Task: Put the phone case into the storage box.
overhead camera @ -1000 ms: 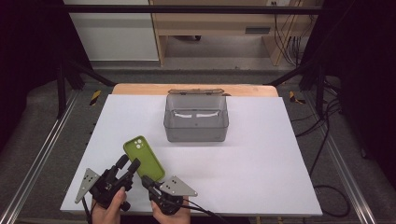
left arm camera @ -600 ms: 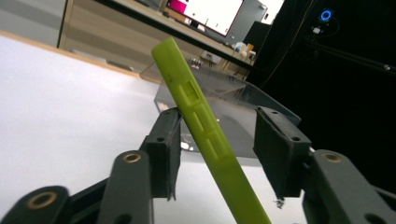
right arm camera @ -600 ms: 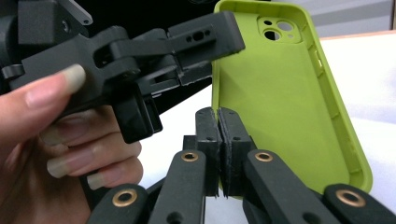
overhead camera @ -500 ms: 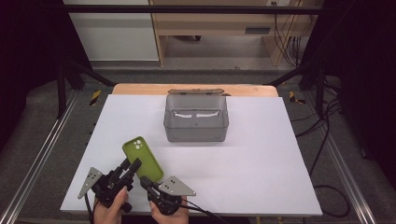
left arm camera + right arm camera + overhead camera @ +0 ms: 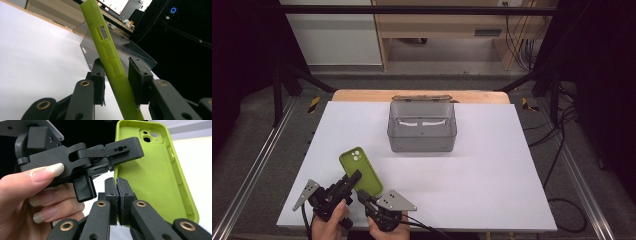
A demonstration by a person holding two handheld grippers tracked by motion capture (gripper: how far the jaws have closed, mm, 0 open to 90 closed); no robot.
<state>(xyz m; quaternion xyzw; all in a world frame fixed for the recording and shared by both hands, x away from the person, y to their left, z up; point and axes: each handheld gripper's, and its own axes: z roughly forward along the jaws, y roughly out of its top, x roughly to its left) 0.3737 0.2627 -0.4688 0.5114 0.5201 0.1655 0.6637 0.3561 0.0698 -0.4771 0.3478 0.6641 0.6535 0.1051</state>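
A lime-green phone case [image 5: 362, 167] is held up on edge over the table's front left, camera cutout at the far end. My right gripper [image 5: 362, 196] is shut on its near rim; in the right gripper view the pads [image 5: 111, 195] pinch the case's side wall [image 5: 150, 182]. My left gripper [image 5: 353, 179] reaches in from the left. Its jaws have just been closing with the case [image 5: 107, 50] edge-on between them. The left pad [image 5: 101, 80] lies against the case, while a narrow gap shows beside the right pad [image 5: 135, 80].
A clear grey plastic box [image 5: 422, 127] with its lid tipped back stands at the middle back of the white table [image 5: 482, 170]. A hand [image 5: 37, 195] holds the left gripper close beside the right one. Metal rails run along both table sides.
The left gripper's jaws have narrowed around the green case. Both hands and the case have stayed at about the same spot.
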